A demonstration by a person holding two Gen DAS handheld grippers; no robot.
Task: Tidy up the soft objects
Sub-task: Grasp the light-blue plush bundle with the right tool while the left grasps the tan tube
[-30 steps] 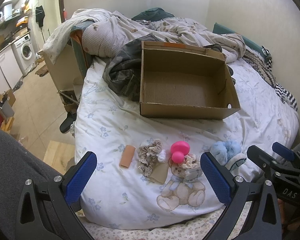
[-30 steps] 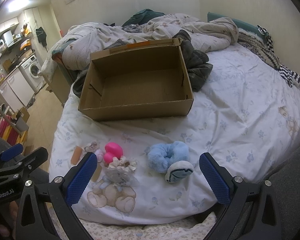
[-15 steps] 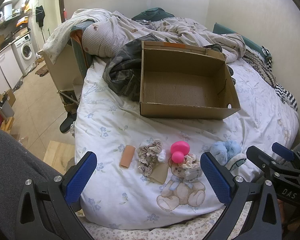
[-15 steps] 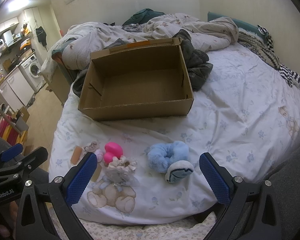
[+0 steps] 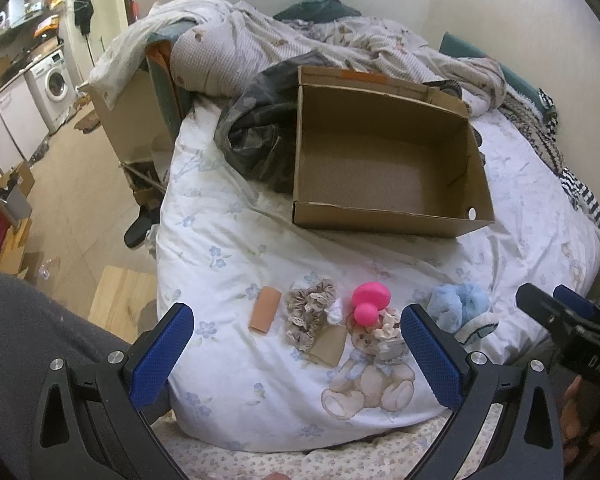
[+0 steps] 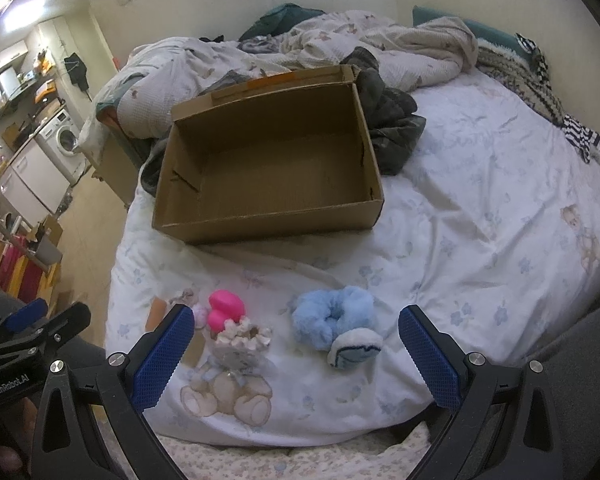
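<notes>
Fluffy blue scrunchie lies on the bed, both grippers' fingers spread apart.

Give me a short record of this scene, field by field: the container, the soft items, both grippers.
container: cardboard box, open, empty, on the bed
soft items: blue fluffy scrunchie, pink soft toy, beige lace scrunchie, cream scrunchie, in a row on the sheet in front of the box
left gripper: open, holding nothing
right gripper: open, holding nothing
progress: nothing boxed yet

Empty cardboard box on bed
</notes>
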